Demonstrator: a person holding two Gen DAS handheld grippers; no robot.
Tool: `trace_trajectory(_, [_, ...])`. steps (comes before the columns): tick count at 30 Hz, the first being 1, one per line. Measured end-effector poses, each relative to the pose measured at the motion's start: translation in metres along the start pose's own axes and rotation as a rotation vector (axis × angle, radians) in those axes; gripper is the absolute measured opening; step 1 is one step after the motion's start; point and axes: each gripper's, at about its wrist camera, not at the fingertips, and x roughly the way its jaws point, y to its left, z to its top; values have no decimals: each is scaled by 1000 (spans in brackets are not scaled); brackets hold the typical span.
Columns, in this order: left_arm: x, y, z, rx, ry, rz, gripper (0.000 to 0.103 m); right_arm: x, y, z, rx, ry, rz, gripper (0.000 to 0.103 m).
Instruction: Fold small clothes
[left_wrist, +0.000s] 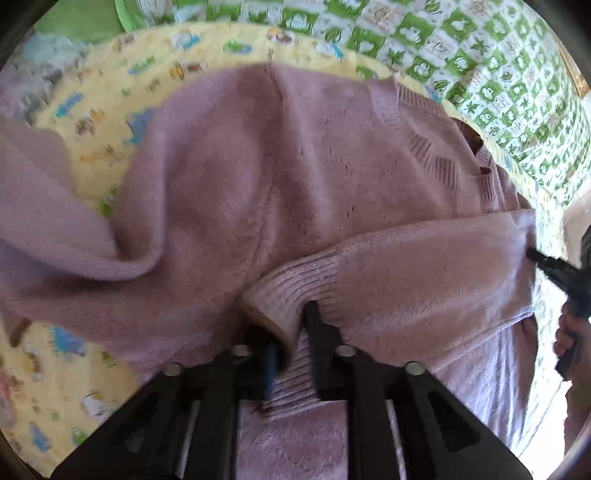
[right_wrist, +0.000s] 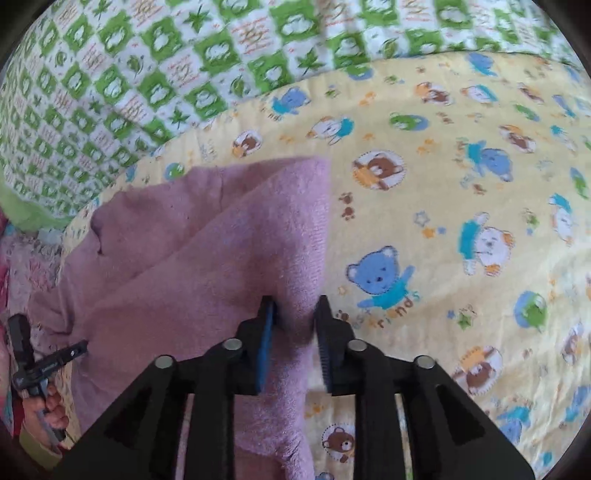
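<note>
A mauve knitted sweater lies spread on a yellow blanket, its ribbed neckline at the upper right. One sleeve is folded across the body. That sleeve's ribbed cuff sits between the fingers of my left gripper, which is slightly open and not pinching it. In the right wrist view a raised fold of the sweater passes between the fingers of my right gripper. The fold touches the blue left pad, with a gap at the other finger. Each view shows the other gripper at its edge.
The yellow blanket printed with bears covers the work surface. A green and white checked quilt lies behind it. A hand holds the left tool at the lower left. Pale pink lacy cloth lies at the left edge.
</note>
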Motion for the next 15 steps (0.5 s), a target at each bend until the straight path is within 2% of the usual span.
trace_trajectory(1, [-8,-1,-3,2,-12,10,29,-8,1,-1,10,-21,-6,29])
trace_trajectory(3, [-22,2,-10,-19,-28,4,37,-21,6,-4,25,-46,22,30])
trace_trajectory(6, [-42,15,-24,-72,-60,-3,40,-42,21,-16,19,-83,68,33])
trace_trajectory(10, [-73,53,-39,-213,-124,-10,56,-55,44,-37,-5,-90,123,43])
trace_trajectory(15, [-96,106,-43,-361,-181,-5,62,-56,76,-76,-43,-46,171,47])
